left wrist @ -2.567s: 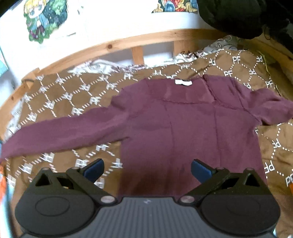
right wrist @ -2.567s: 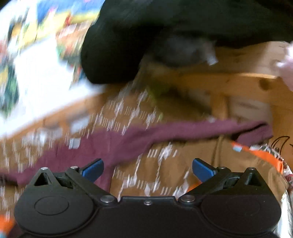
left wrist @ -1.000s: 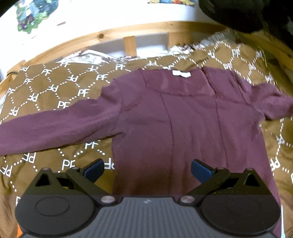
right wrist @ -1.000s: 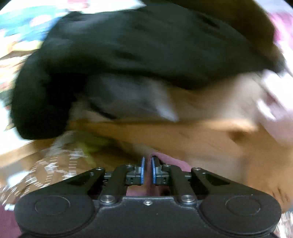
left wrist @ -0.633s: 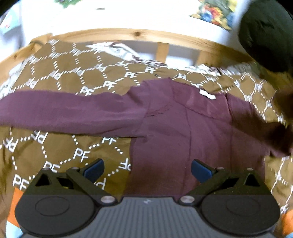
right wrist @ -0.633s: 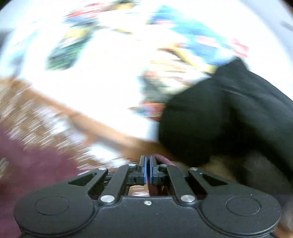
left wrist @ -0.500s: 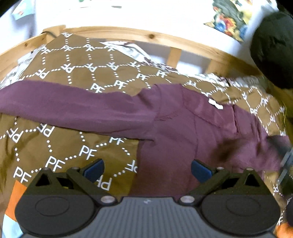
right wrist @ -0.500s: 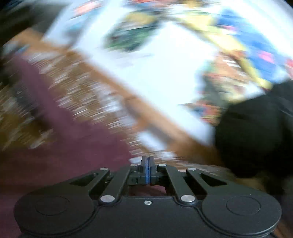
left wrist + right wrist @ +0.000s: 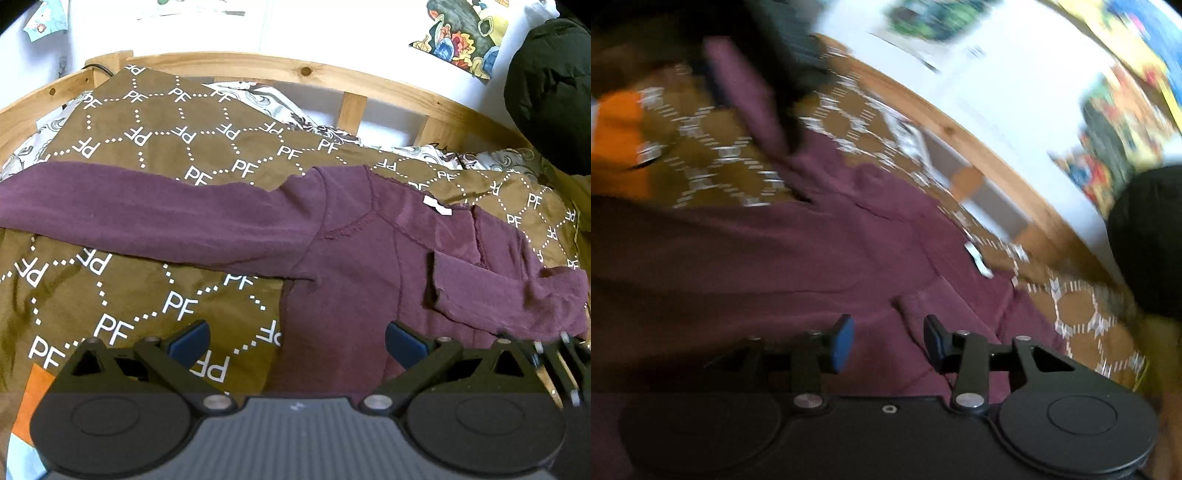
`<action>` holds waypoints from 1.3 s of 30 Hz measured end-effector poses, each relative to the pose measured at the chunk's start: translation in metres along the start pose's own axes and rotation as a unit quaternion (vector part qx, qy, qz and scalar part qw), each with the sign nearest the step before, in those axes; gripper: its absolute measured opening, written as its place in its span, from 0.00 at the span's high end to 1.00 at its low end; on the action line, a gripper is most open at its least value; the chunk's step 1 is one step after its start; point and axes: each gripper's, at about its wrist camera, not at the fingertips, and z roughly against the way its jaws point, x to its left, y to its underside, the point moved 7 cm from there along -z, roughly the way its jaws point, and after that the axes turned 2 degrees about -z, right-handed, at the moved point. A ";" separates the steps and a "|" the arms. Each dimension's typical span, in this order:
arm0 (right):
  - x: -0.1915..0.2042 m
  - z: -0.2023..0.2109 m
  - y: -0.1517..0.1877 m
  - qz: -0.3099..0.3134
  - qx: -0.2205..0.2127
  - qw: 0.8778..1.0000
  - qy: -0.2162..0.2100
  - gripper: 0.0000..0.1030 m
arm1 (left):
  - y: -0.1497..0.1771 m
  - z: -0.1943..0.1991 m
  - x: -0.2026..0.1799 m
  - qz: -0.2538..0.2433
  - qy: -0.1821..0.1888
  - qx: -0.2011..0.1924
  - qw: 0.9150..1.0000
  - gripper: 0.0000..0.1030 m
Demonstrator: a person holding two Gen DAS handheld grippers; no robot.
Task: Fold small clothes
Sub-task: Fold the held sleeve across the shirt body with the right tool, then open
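Observation:
A maroon long-sleeved top lies flat on a brown blanket printed with white "PF" letters. Its left sleeve stretches out to the left. Its right sleeve is folded in across the body. My left gripper is open and empty, above the top's lower left edge. My right gripper is partly open and empty, low over the top beside the folded sleeve; it also shows in the left wrist view at the right edge. The right wrist view is blurred.
A wooden bed rail runs along the far side, with a white wall and posters behind it. A black garment hangs at the far right. An orange patch lies at the near left.
My right gripper carried the right sleeve across the body, opened and let it go. My left gripper shifted left and stayed open.

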 end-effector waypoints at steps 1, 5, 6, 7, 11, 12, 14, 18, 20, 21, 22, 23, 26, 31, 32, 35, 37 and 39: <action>-0.007 -0.010 0.000 -0.025 0.006 1.000 0.004 0.54 | 0.001 0.000 0.000 -0.001 0.001 0.001 1.000 0.00; -0.027 -0.062 -0.007 -0.079 0.015 0.997 0.017 0.32 | 0.006 -0.004 0.003 -0.008 0.002 0.010 1.000 0.00; -0.026 -0.071 -0.007 -0.081 0.018 0.996 0.016 0.33 | 0.008 -0.006 0.004 -0.008 -0.001 0.013 1.000 0.00; -0.025 -0.081 -0.007 -0.082 0.022 0.996 0.015 0.34 | 0.009 -0.008 0.005 -0.006 -0.002 0.016 1.000 0.00; -0.027 -0.109 -0.004 -0.101 0.040 0.994 0.013 0.72 | 0.012 -0.015 0.009 0.002 -0.003 0.028 1.000 0.00; -0.030 -0.112 -0.003 -0.110 0.040 0.993 0.017 0.78 | 0.012 -0.016 0.009 0.003 -0.003 0.030 1.000 0.00; -0.036 -0.110 0.000 -0.132 0.031 0.991 0.019 0.95 | 0.011 -0.019 0.008 0.001 -0.004 0.031 0.999 0.00; -0.041 -0.082 -0.007 -0.134 -0.009 0.991 0.015 0.95 | 0.009 -0.022 0.005 -0.004 -0.004 0.030 1.000 0.00; -0.038 -0.059 -0.013 -0.127 -0.031 0.991 -0.002 0.95 | 0.008 -0.022 0.005 0.002 -0.006 0.026 1.000 0.00; -0.034 -0.047 -0.017 -0.120 -0.039 0.992 -0.013 0.95 | 0.007 -0.022 0.005 0.006 -0.005 0.024 1.000 0.00; -0.029 -0.034 -0.020 -0.109 -0.047 0.993 -0.025 0.95 | 0.007 -0.022 0.004 0.010 -0.003 0.024 1.000 0.00; -0.023 -0.022 -0.022 -0.098 -0.053 0.993 -0.037 0.95 | 0.007 -0.022 0.004 0.013 -0.002 0.024 1.000 0.00; -0.003 0.011 -0.027 -0.069 -0.065 0.992 -0.081 0.95 | 0.009 -0.021 0.004 0.013 -0.003 0.024 1.000 0.00; 0.032 0.042 -0.021 -0.025 -0.069 0.989 -0.129 0.95 | 0.017 -0.020 0.001 -0.001 -0.014 0.026 1.000 0.00; 0.037 0.043 -0.018 -0.015 -0.069 0.989 -0.131 0.95 | 0.019 -0.021 0.000 -0.002 -0.013 0.029 0.999 0.00; 0.043 0.042 -0.009 -0.029 -0.048 0.985 -0.166 0.86 | 0.023 -0.024 -0.004 -0.010 -0.006 0.033 0.999 0.00; 0.039 0.046 -0.005 -0.042 -0.046 0.983 -0.175 0.68 | 0.024 -0.026 -0.009 -0.015 0.001 0.034 0.999 0.00; 0.031 0.053 -0.001 -0.048 -0.050 0.984 -0.167 0.36 | 0.027 -0.029 -0.014 -0.022 0.011 0.036 0.999 0.00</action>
